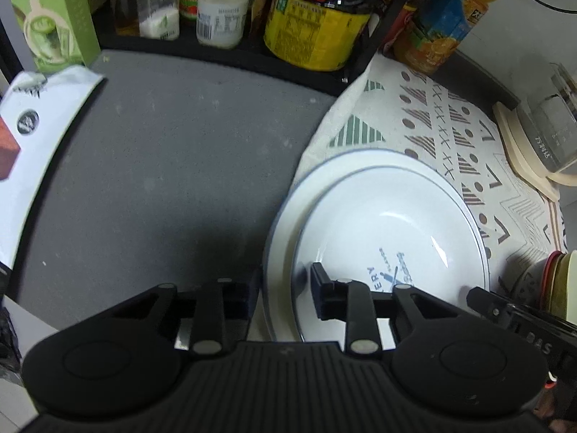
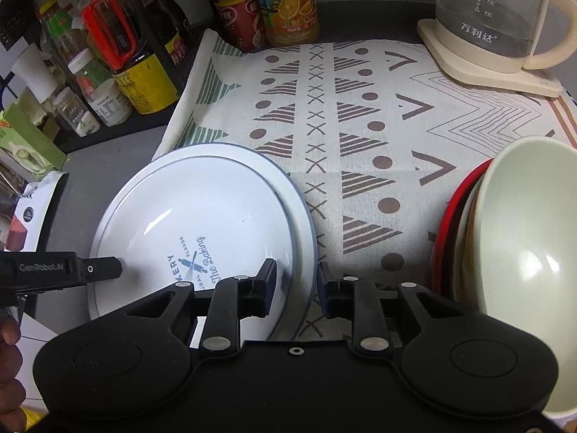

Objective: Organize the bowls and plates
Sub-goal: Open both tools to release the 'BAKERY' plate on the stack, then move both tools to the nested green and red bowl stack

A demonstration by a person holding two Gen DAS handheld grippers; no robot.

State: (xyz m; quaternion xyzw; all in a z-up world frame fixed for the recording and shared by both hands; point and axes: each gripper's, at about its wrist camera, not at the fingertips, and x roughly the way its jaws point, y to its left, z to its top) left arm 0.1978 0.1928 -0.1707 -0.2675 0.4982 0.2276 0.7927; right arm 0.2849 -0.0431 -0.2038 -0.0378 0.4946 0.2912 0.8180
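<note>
Both black hand-held grippers sit at the near rims of two stacked plates. The left gripper straddles the left rims, one finger outside over the grey counter, the other inside the upper plate; whether its pads press yet I cannot tell. The right gripper straddles the right rims with its jaws a little apart, and gaps show beside both pads, so it seems not to be pinching.

The upper plate, a white deep plate with a thin blue rim line and a blue bakery print, lies off-centre in a wider white plate, which sits half on the counter, half on the patterned cloth.

If only one side bites, I'd expect the glossy plate to tip or slide on the lower one. A pull could also drag the cloth. A stack of cream and red bowls stands just right of the right gripper; a careless swing might knock it.
</note>
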